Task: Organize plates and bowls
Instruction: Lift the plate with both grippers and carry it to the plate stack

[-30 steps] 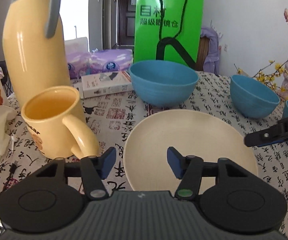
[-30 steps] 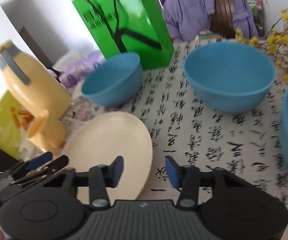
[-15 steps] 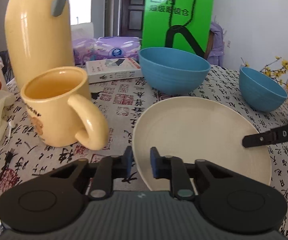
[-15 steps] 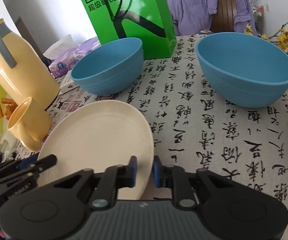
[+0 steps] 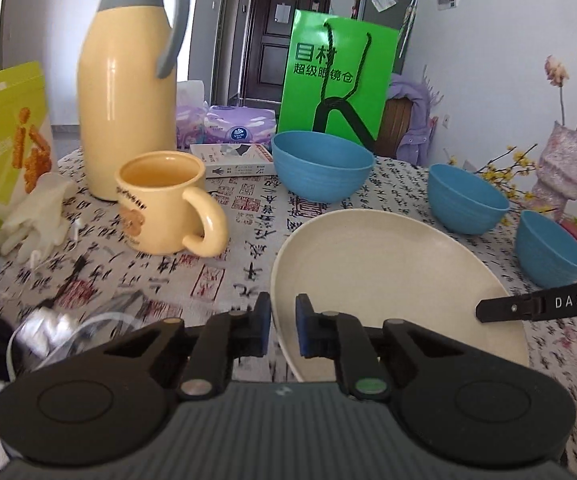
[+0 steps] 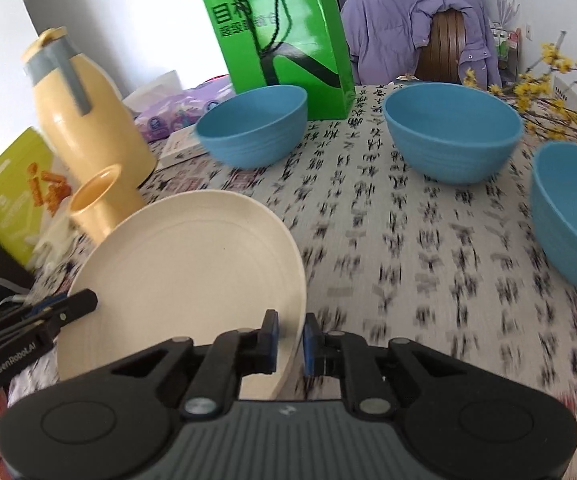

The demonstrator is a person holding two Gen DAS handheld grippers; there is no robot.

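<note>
Both grippers clamp the same cream plate [image 5: 388, 280] by its rim, one on each side. The left gripper [image 5: 282, 330] has its blue pads pressed on either face of the plate's left edge, and the right gripper [image 6: 290, 338] pinches the right edge the same way. Each shows in the other's view as a black finger lying at the far rim. The plate is tilted, its near side higher, over the tablecloth [image 6: 408, 260] printed with black calligraphy. 3 blue bowls stand upright and apart from one another on the cloth: the largest bowl [image 5: 322, 170] in front of a green paper bag [image 5: 338, 84], a second bowl [image 5: 466, 200] further right, and a third bowl [image 5: 548, 250] nearest the table's right edge. Left of the plate, apart from it, stands a yellow mug [image 5: 164, 200] with its handle turned towards the plate, and behind the mug a tall yellow thermos jug [image 5: 126, 88] with a grey handle. A white glove [image 5: 32, 216] lies at the far left beside a lime snack packet [image 5: 6, 136].
</note>
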